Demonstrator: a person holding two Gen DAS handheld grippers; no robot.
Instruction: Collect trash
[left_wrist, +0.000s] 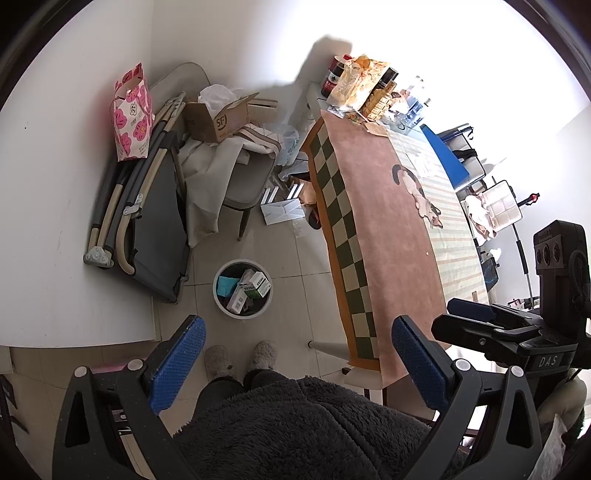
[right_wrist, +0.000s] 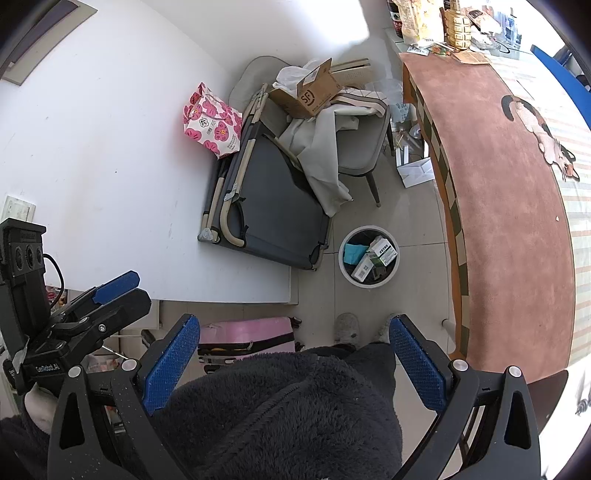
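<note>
With both grippers' fingers (left_wrist: 181, 362) (right_wrist: 417, 369) spread empty above the near-full bin (left_wrist: 242, 288), further trash risked spilling beside it.

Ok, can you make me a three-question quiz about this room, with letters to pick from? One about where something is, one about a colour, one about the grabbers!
1. Where is the trash bin?
A. on the table
B. on the floor beside the table
C. on the chair

2. What colour are the flowers on the paper bag?
A. pink
B. green
C. yellow

3. How are the left gripper and right gripper?
A. both open, holding nothing
B. both shut on boxes
C. one holding a bottle

Answers: B, it stands on tiles by the table; A, pink petals show; A, the blue fingers stand wide apart.
</note>
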